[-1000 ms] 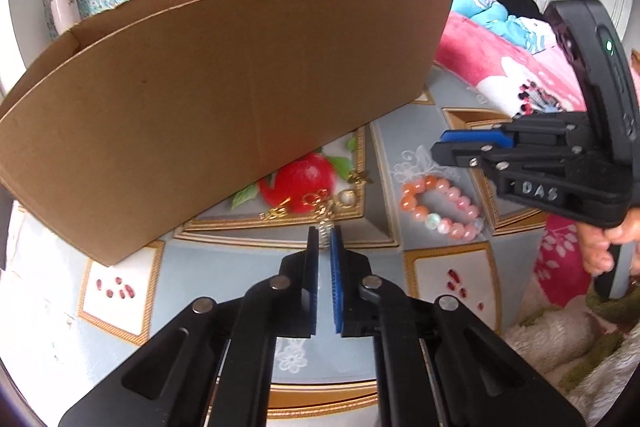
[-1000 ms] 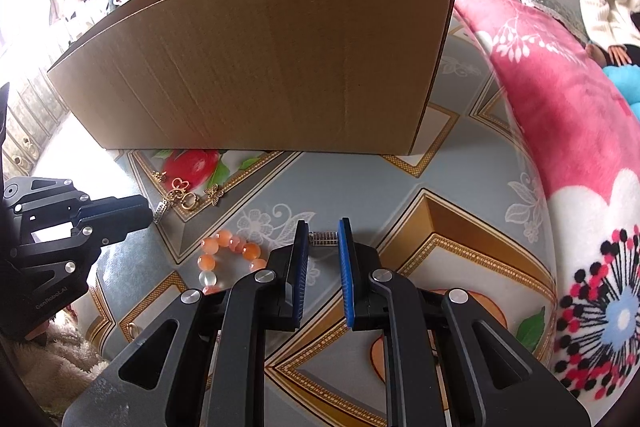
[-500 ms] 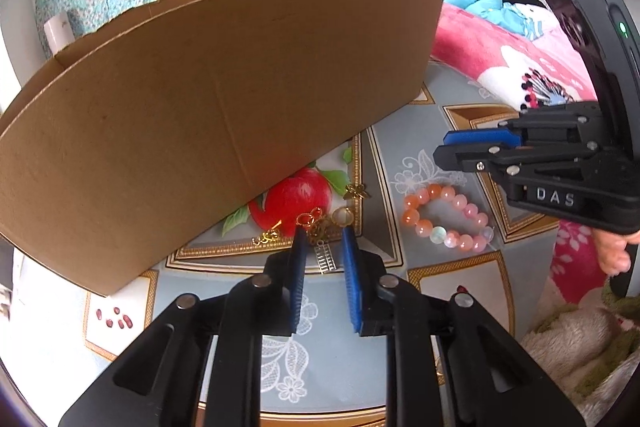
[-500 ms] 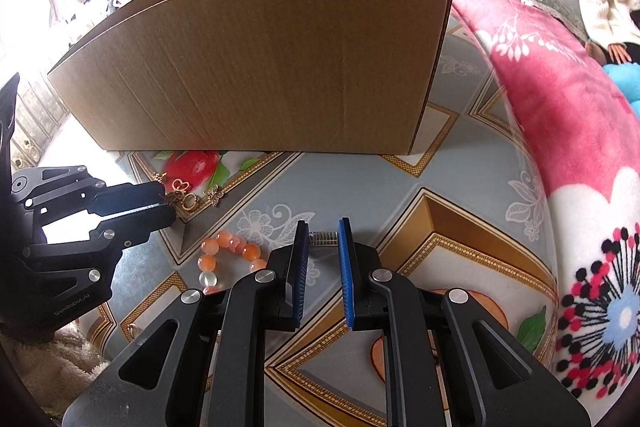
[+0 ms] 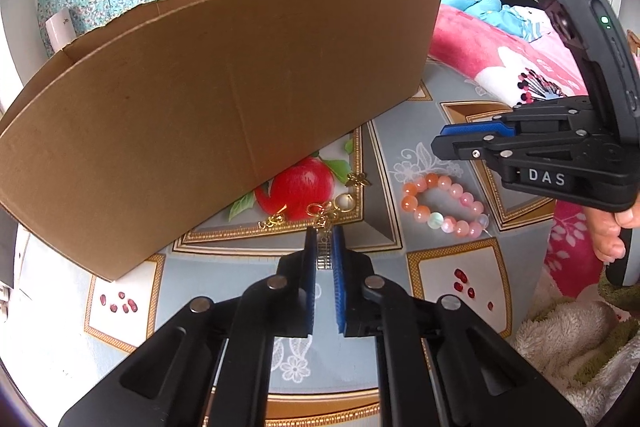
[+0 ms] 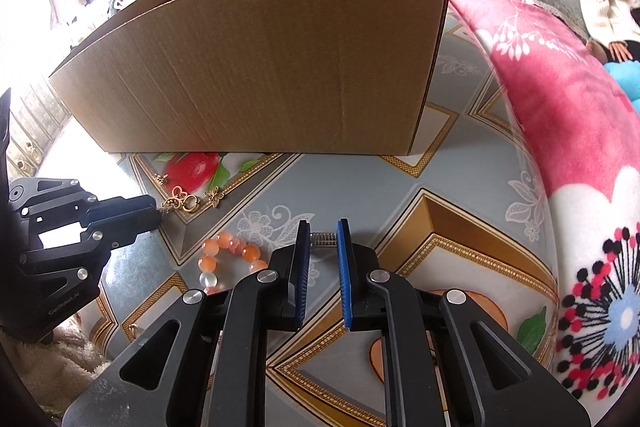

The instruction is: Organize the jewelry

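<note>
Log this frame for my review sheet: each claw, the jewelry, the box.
left claw: jaws just closed further, pinching the end of the gold charm chain
right claw: nearly shut, empty, above the patterned table
bead bracelet: loose on the table, between the claws
cardboard box: upright behind the jewelry; inside hidden

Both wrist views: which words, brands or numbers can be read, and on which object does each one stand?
"DAS": white letters on the side of the right gripper, seen in the left wrist view.
Small grey lettering on the body of the left gripper, seen in the right wrist view: too small and blurred to read.
The cardboard box carries no print.
</note>
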`<state>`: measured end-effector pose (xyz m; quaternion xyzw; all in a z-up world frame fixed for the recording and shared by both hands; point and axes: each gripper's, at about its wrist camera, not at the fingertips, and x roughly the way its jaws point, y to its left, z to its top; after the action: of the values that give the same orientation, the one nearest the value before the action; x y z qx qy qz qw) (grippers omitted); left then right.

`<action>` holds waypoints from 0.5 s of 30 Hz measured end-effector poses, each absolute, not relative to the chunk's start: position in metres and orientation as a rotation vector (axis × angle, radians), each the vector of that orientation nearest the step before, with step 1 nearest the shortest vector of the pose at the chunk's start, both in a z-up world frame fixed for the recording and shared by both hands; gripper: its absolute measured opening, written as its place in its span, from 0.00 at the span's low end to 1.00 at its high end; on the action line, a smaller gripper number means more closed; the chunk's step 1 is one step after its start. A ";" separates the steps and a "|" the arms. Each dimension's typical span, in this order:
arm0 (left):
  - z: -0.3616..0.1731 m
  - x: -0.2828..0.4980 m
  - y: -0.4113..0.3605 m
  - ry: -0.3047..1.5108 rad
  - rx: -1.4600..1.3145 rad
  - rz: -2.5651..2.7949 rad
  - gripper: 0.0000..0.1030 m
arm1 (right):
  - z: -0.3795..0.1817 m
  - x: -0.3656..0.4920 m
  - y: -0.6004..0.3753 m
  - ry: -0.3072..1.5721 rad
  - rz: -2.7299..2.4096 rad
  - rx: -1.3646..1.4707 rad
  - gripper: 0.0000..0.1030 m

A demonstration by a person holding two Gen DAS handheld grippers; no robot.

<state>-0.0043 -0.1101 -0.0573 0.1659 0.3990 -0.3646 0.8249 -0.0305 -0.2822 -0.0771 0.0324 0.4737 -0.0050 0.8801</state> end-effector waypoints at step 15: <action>-0.049 -0.009 -0.093 0.834 0.328 -0.757 0.07 | -0.070 -0.030 -0.276 0.989 0.002 0.063 0.19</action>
<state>-0.0090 -0.0932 -0.0490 0.1548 0.3934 -0.3573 0.8328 -0.0304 -0.2761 -0.0695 0.0300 0.4746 0.0011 0.8797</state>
